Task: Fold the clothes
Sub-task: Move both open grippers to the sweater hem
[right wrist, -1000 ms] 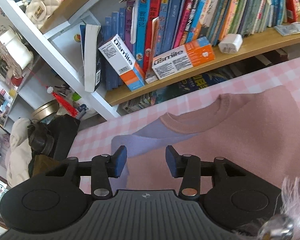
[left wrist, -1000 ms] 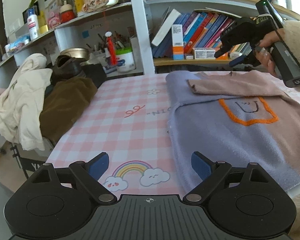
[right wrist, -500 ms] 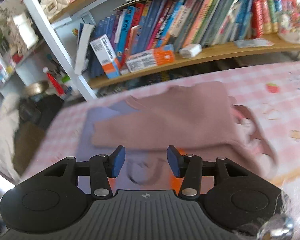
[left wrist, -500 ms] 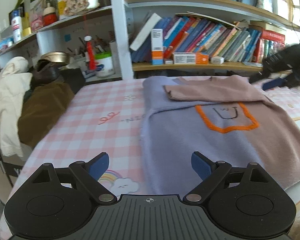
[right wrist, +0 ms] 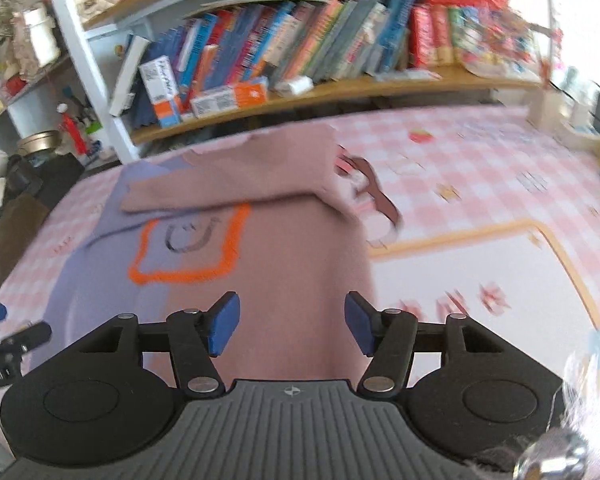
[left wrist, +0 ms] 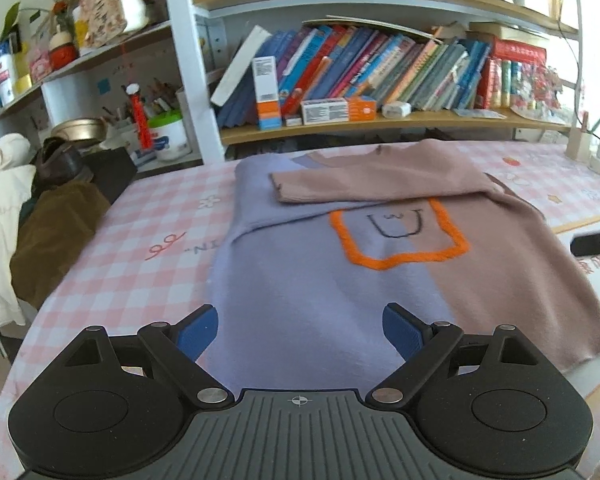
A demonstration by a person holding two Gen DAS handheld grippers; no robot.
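Presently, item: one two-tone sweater, lilac half and dusty-pink half, orange-outlined motif on the chest, lying flat on the pink checked tablecloth with its hem toward both tongs.

Condition: both sleeves already laid across the chest, the pink sleeve uppermost, its cuff ending over the lilac side. Body not yet folded, so the judgement is that the hem-to-collar fold is the step in hand.

Left gripper: spread wide, nothing between the pads, hovering over the lilac lower portion; the hem lies directly beneath and ahead of it.

Right gripper: parted, its jaws have just been opening, no cloth between them; pink lower body directly ahead, bare tablecloth to its right. That view is motion-blurred.

Handling notes (judgement):
- Take the hem at two matching points, one per tong, near the side seams, so the edge lifts level.
- Pinch both knit layers; a soft knit sags if only the top layer is caught.
- Carry the hem away from the tongs toward the collar in one low arc, keeping the sleeves undisturbed.
- Risk: uneven grip height skews the fold.

Adjacent: bookshelf beyond the collar; heaped garments far left of the left tong.
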